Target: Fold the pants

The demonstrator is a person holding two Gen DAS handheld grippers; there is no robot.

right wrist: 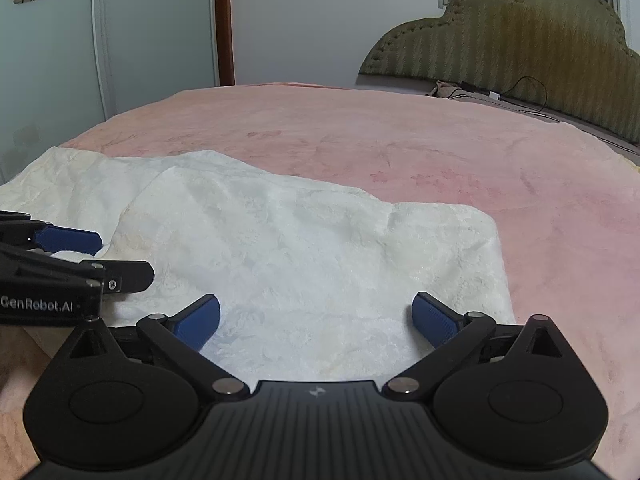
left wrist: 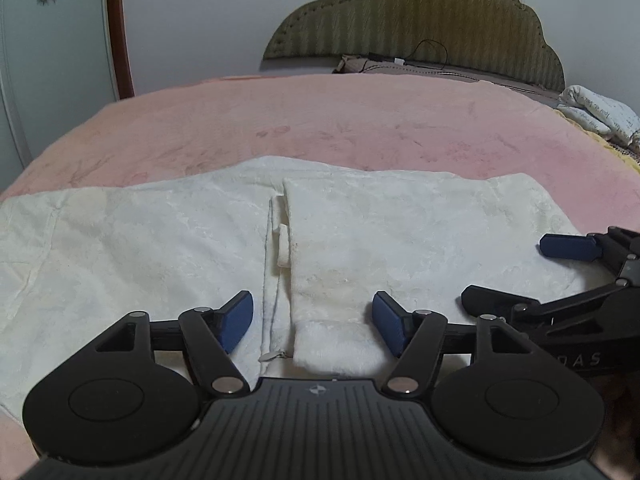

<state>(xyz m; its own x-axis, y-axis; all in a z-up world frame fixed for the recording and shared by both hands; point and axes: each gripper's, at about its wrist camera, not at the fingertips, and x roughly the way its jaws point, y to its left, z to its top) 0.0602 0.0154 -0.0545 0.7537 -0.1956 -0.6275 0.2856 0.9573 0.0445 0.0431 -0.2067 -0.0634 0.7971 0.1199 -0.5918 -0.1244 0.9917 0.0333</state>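
White fleece pants (left wrist: 168,248) lie flat, partly folded, on pink bed blanket (left wrist: 360,128). Left gripper (left wrist: 313,322) jaws apart above cloth, holding nothing. Right gripper (right wrist: 316,316) jaws wide, empty, just beside left.

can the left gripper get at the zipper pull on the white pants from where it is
Probably yes. The left gripper is open just above the white pants, and the zipper pull lies exposed on the cloth near its left finger, nothing covering it. The right gripper sits off to the side.

Home bedroom: bed (right wrist: 400,152), padded headboard (right wrist: 520,40), wardrobe (right wrist: 60,60).
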